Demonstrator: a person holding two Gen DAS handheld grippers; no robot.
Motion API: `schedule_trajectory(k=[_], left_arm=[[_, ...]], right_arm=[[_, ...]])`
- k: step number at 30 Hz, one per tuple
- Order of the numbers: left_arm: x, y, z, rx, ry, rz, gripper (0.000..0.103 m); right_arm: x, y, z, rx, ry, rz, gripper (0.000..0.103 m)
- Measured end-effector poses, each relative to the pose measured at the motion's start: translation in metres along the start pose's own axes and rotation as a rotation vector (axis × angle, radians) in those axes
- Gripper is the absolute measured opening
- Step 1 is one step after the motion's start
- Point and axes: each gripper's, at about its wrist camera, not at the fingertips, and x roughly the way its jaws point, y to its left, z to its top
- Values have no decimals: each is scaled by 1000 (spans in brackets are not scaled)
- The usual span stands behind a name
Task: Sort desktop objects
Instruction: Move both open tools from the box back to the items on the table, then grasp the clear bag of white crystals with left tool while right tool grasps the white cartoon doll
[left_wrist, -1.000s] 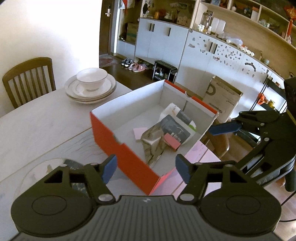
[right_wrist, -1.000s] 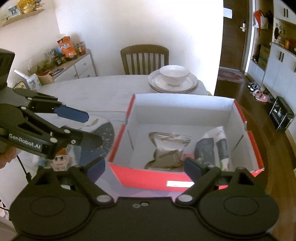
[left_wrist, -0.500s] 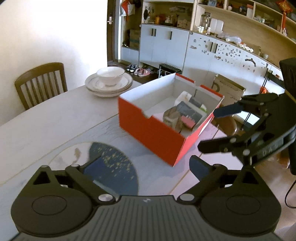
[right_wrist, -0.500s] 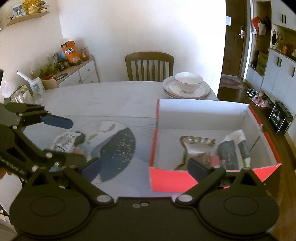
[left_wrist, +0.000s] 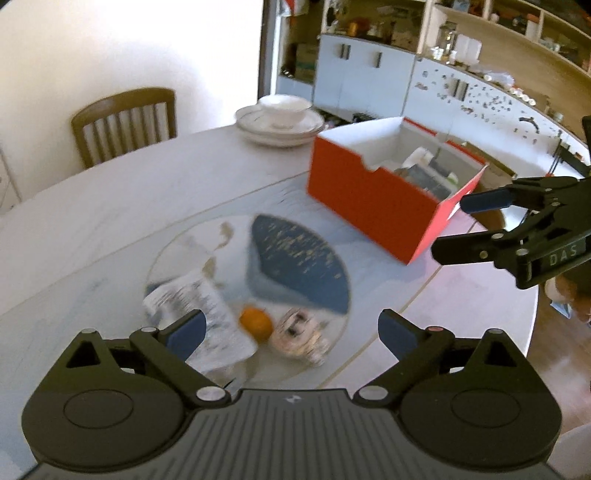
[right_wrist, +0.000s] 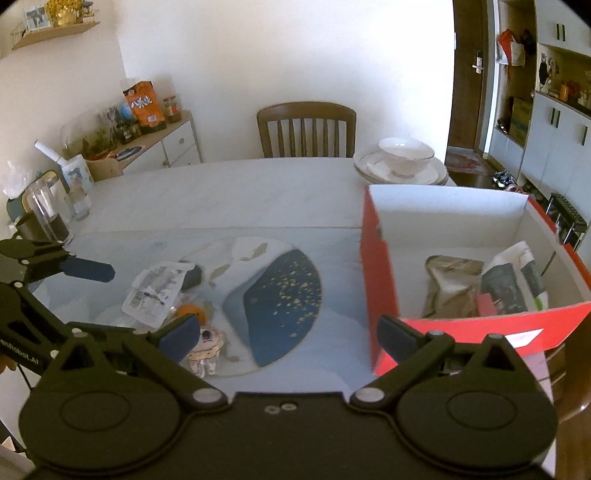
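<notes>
A red box with white inside stands on the table's right side and holds several packets; it also shows in the right wrist view. On the round mat near the table's front lie a white printed packet, a small orange and a small round figurine. The same packet, orange and figurine show in the right wrist view. My left gripper is open and empty, just above these three things. My right gripper is open and empty, between the mat and the box.
Stacked plates with a bowl sit at the table's far edge beside a wooden chair. A glass jar stands at the table's left end. The blue and white mat covers the middle front.
Both grippers have swung left, away from the box toward the mat. The packet, orange and figurine have come into the left wrist view. Both stay open and empty.
</notes>
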Motion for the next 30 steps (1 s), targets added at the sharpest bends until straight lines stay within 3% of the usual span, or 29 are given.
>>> schedule_trajectory(k=[11, 19, 30], left_arm=[[6, 43, -40, -31, 57, 48, 100], [14, 59, -58, -12, 75, 35, 100], [29, 82, -75, -2, 128, 73, 100]], right_arm=[[29, 41, -12, -18, 49, -8, 102], [51, 58, -16, -31, 84, -6, 102], [77, 75, -19, -53, 125, -2, 102]])
